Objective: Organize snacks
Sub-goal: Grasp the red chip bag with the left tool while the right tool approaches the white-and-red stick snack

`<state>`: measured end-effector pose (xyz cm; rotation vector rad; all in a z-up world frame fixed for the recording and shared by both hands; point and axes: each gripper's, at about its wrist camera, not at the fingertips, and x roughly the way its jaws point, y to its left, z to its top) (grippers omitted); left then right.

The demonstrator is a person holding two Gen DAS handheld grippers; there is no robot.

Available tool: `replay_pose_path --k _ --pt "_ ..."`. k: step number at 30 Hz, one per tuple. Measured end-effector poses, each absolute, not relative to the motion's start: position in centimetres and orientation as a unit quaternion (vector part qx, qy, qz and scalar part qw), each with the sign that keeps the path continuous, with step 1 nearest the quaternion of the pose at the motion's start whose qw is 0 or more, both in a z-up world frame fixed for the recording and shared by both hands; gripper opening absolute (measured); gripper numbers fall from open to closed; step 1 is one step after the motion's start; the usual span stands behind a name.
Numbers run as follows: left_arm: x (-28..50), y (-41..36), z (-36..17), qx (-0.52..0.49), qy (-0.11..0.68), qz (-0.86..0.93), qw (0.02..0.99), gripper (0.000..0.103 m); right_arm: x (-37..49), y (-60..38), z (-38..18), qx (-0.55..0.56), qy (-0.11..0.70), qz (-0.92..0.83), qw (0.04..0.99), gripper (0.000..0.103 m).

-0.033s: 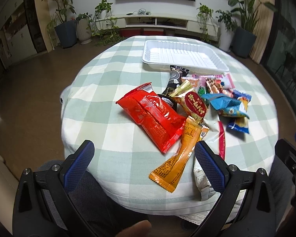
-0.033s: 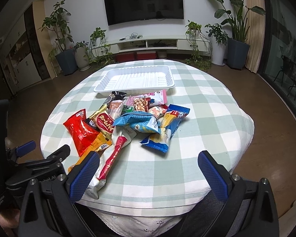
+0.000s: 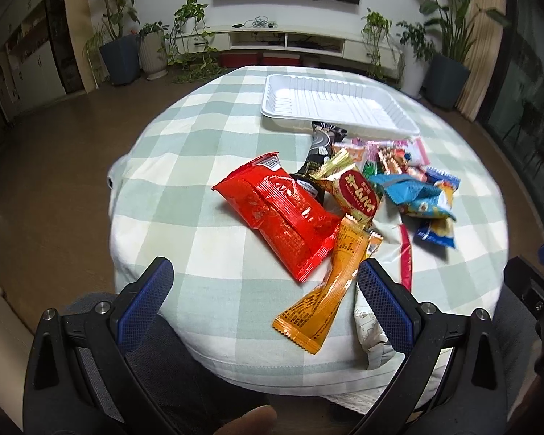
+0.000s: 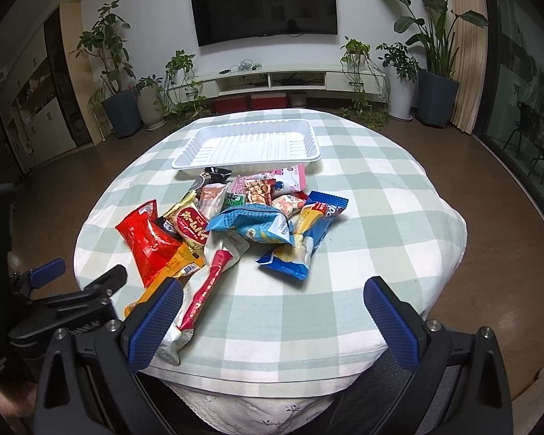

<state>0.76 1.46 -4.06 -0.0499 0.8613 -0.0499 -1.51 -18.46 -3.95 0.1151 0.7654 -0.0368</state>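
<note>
A pile of snack packets lies on the round checked table (image 3: 199,166): a red bag (image 3: 279,214), an orange stick pack (image 3: 330,282), a blue bag (image 4: 254,224), a red-striped stick (image 4: 206,290) and several more. An empty white tray (image 3: 330,105) stands behind the pile; it also shows in the right wrist view (image 4: 250,141). My left gripper (image 3: 264,286) is open and empty at the near table edge, before the red bag. My right gripper (image 4: 272,308) is open and empty at the near edge, before the blue bag.
The table's edge drops to a brown floor on all sides. A TV, a low white shelf (image 4: 272,79) and potted plants (image 4: 435,72) stand along the far wall. The left gripper's body (image 4: 65,301) shows at the right wrist view's left.
</note>
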Motion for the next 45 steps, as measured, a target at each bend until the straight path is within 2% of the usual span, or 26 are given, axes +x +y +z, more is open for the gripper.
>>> replay_pose_path --k 4,8,13,15,18,21,23,32,42,43,45 --pt "1.0 3.4 -4.8 -0.089 0.409 -0.117 0.901 0.103 -1.3 -19.5 -3.9 0.072 0.373 -0.016 0.925 0.101" --pt "1.1 3.7 -7.6 -0.052 0.477 -0.106 0.871 0.103 -1.1 -20.6 -4.2 0.091 0.378 -0.007 0.921 0.094" --pt "1.3 4.3 -8.8 -0.085 0.497 -0.125 0.854 0.103 -0.7 -21.4 -5.5 0.134 0.392 0.022 0.91 0.081" --pt "1.8 3.7 -8.5 -0.071 0.496 -0.133 0.855 0.103 -0.6 -22.0 -6.1 0.163 0.396 0.032 0.903 0.08" --pt "3.0 2.9 -7.8 -0.037 0.492 -0.135 0.859 0.102 -0.4 -22.4 -6.8 0.188 0.397 0.036 0.898 0.08" --pt "4.9 3.4 -6.9 -0.052 0.483 -0.138 0.863 0.101 -0.2 -22.1 -7.2 0.179 0.398 0.032 0.899 0.08" --pt "6.8 3.3 -6.7 -0.063 0.491 -0.125 0.86 0.094 0.0 -21.9 -7.5 0.177 0.399 0.034 0.899 0.08" --pt "11.7 2.0 -9.2 -0.115 0.522 -0.075 0.842 0.094 1.4 -21.6 -8.9 0.18 0.421 0.058 0.887 0.08" --pt "15.3 1.5 -10.3 -0.087 0.527 -0.051 0.844 0.094 1.5 -22.3 -9.4 0.189 0.426 0.053 0.883 0.08" --pt "15.5 1.5 -10.3 -0.084 0.524 -0.05 0.846 0.093 1.6 -22.3 -9.4 0.189 0.428 0.053 0.882 0.08" --pt "15.9 1.4 -10.3 -0.077 0.516 -0.053 0.852 0.082 1.6 -22.2 -9.4 0.186 0.429 0.052 0.882 0.08"
